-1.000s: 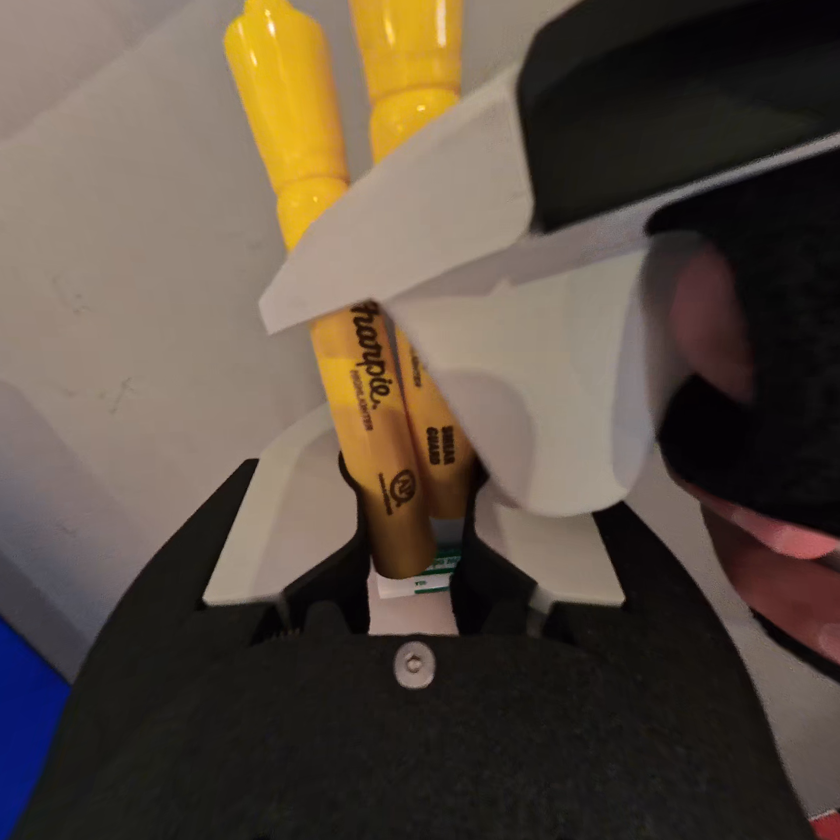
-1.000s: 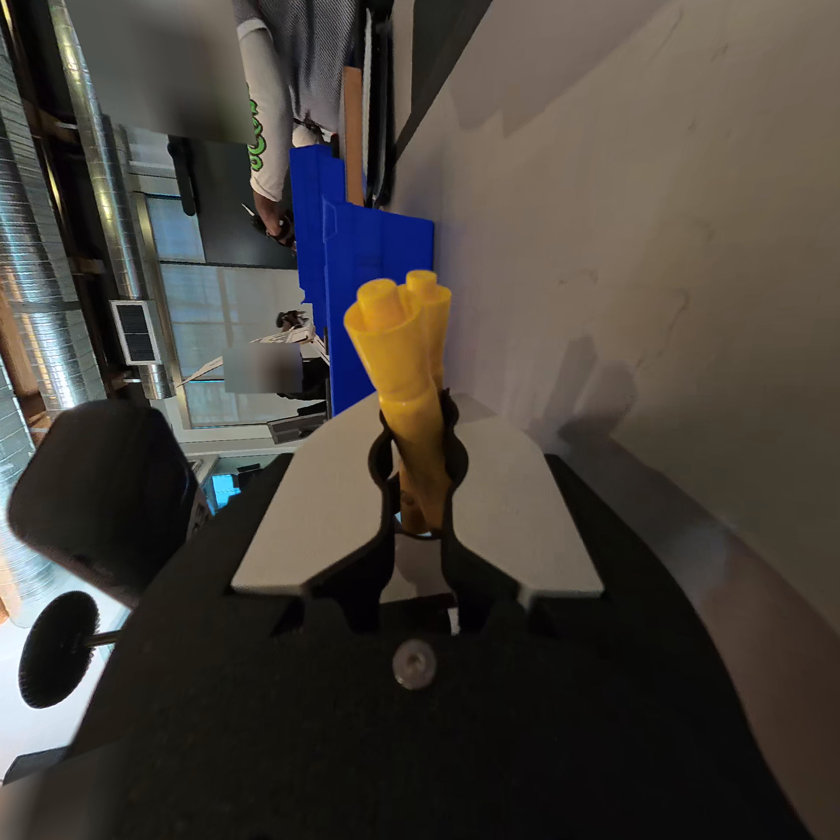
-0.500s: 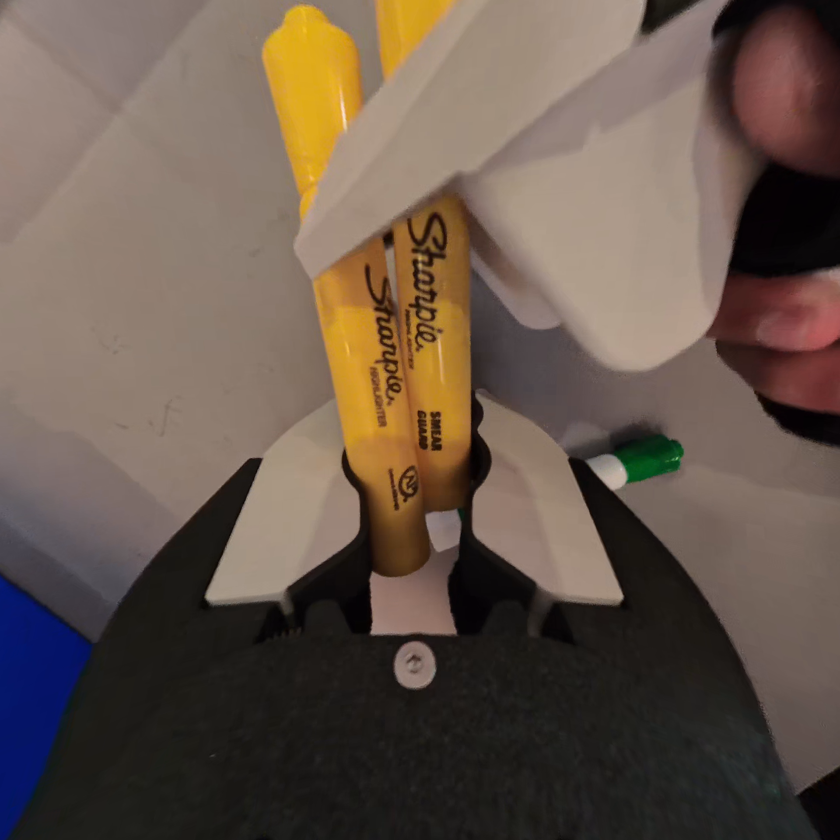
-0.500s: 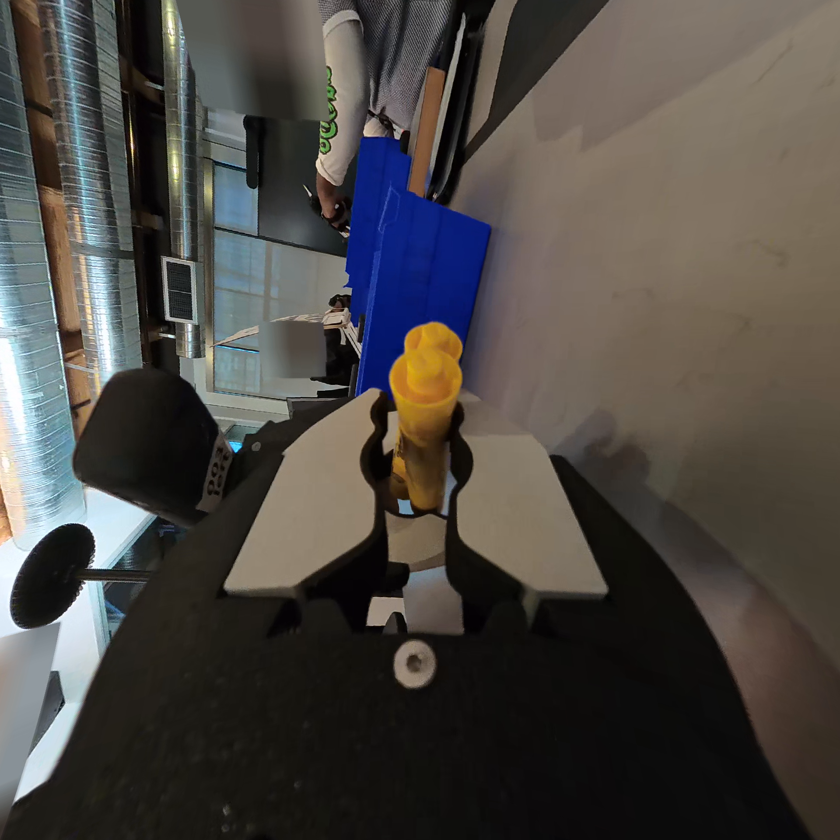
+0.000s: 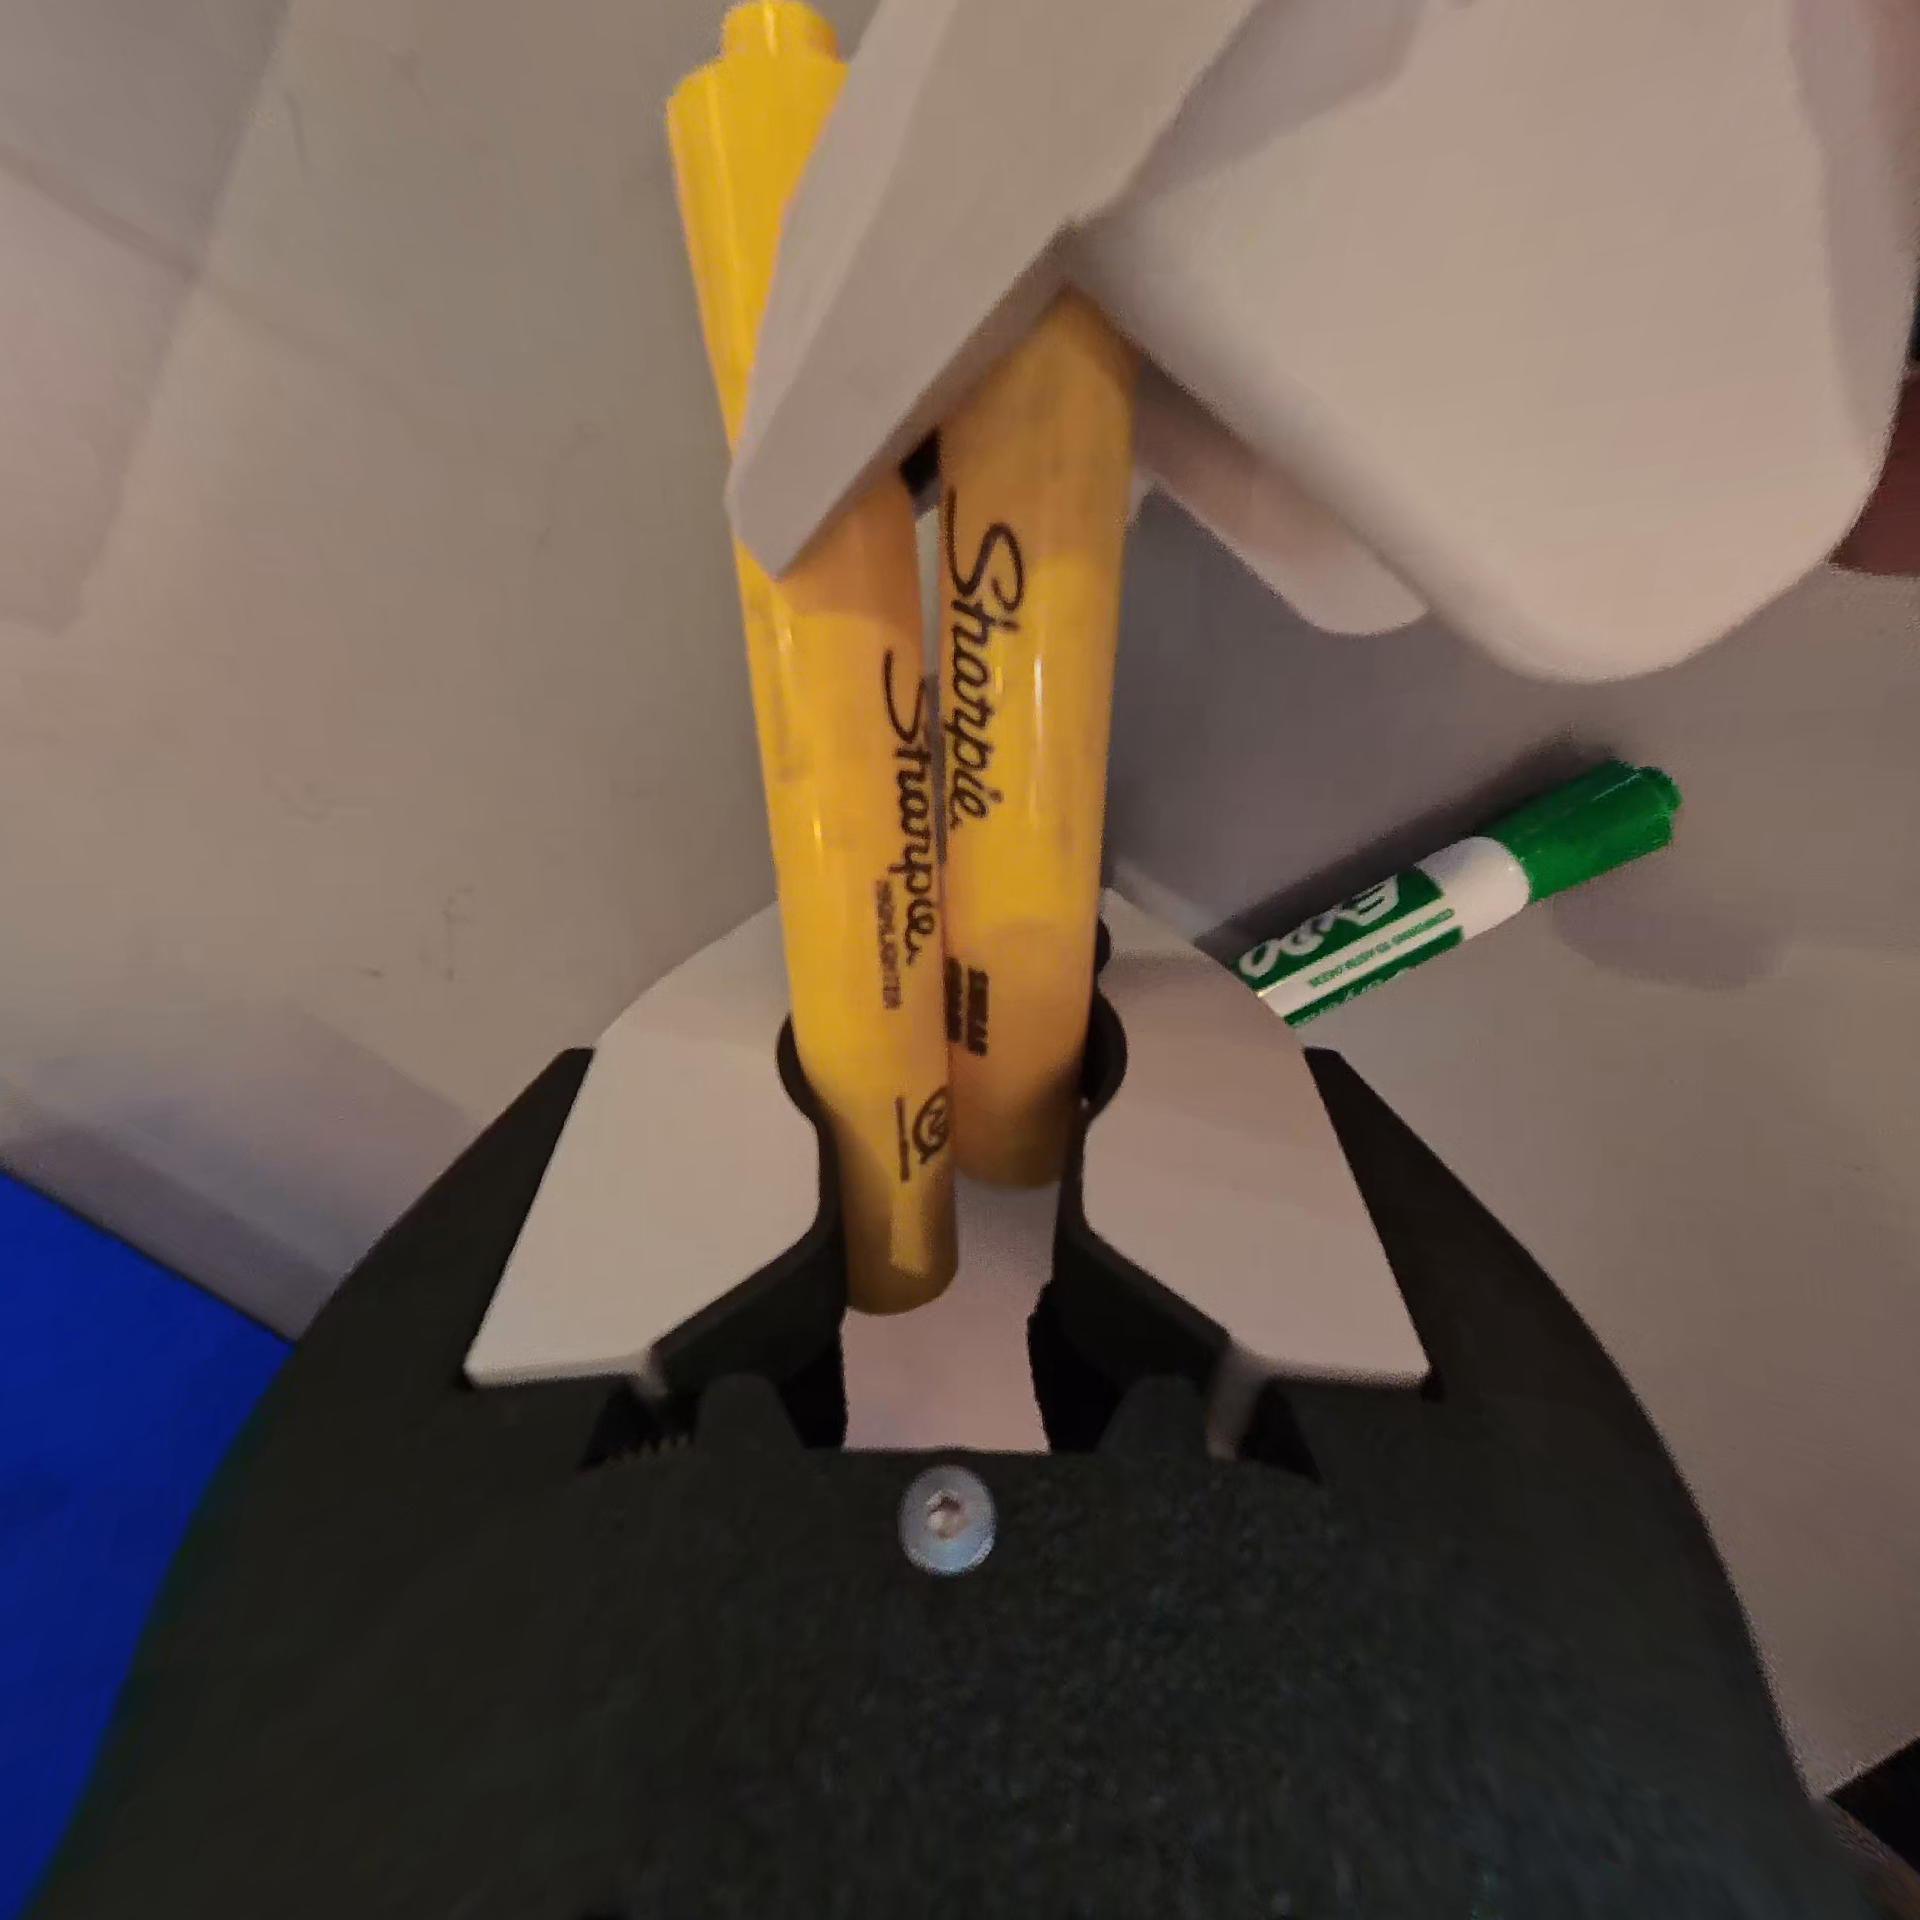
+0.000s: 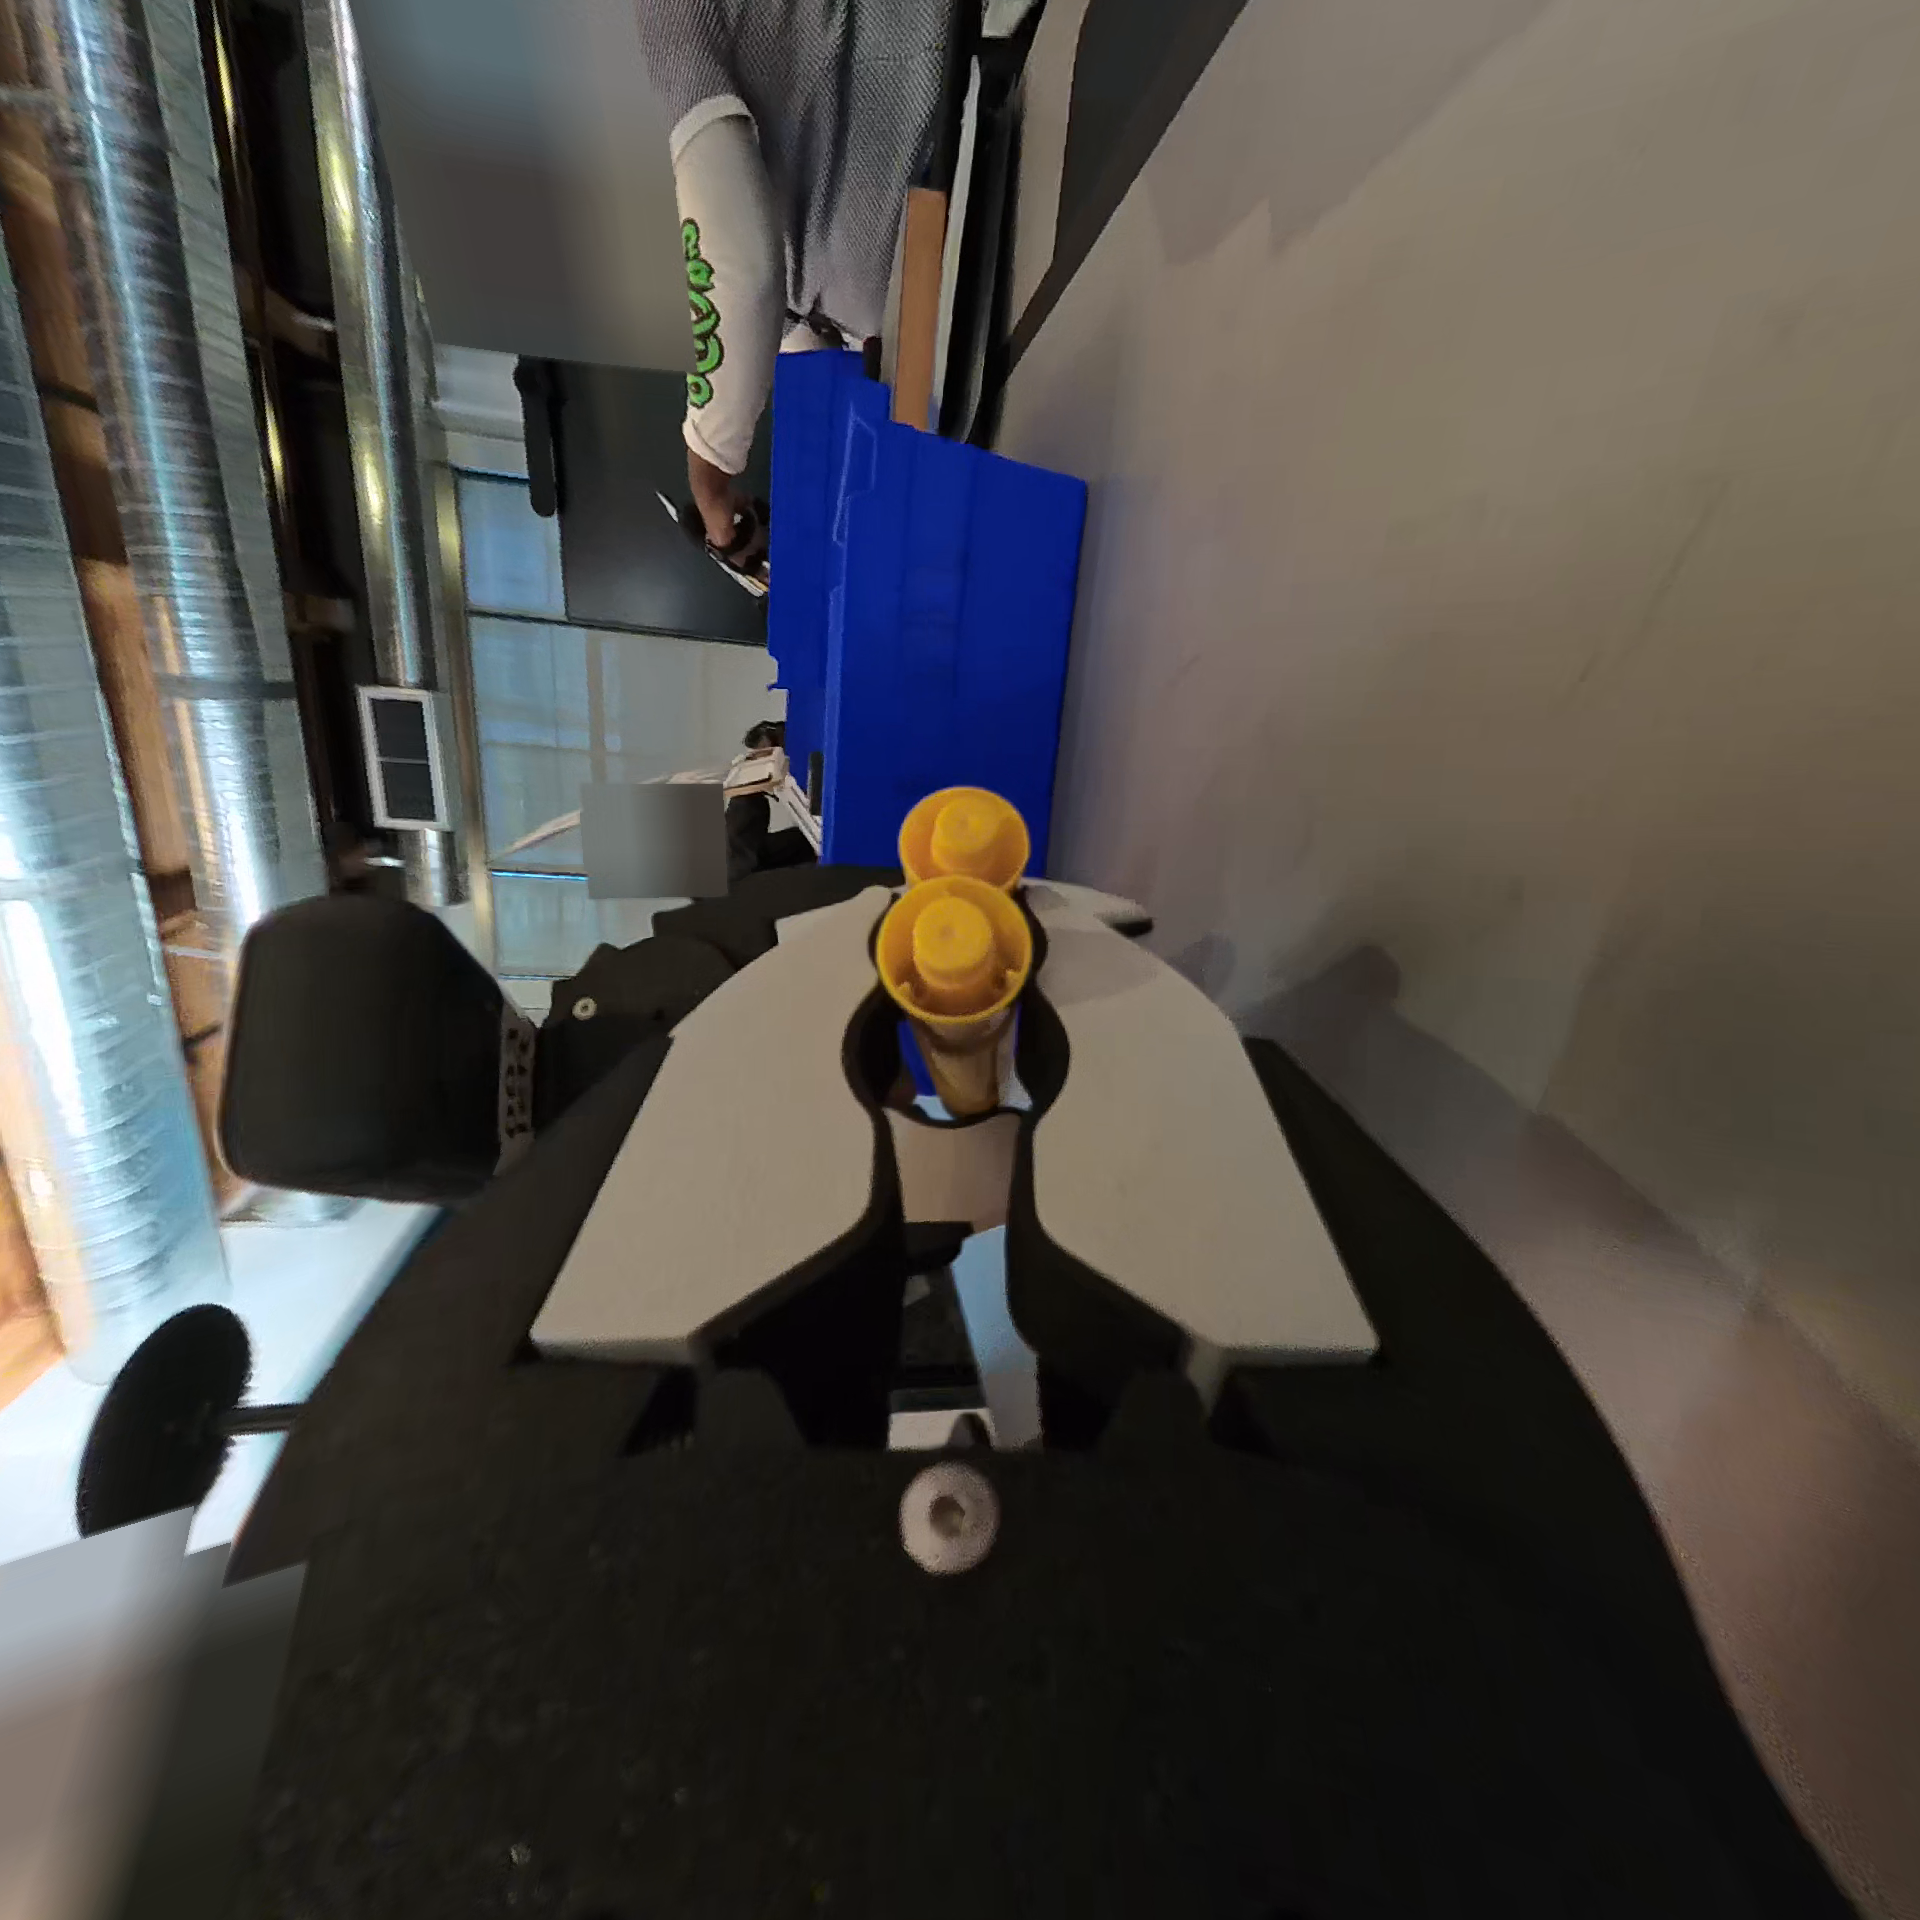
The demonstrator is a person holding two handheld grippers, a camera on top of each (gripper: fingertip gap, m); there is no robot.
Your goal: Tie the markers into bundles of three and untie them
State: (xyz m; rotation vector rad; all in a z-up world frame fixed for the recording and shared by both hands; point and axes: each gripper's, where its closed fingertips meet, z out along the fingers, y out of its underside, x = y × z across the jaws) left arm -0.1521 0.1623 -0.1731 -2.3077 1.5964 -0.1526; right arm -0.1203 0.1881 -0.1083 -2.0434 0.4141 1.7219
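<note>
Both grey-fingered grippers, left and right, are closed on the yellow plastic highlighter markers, held off the grey table, so grip should be kept even while barrels are squared.

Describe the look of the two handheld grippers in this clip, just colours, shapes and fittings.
Both share one design. The left gripper has a wide, rough-textured black body, a silver hex-socket screw at its centre, and two flat pale grey fingers edged in black, with a round notch cut between them. The right gripper matches, with its own pale screw. No cables show on either.
</note>
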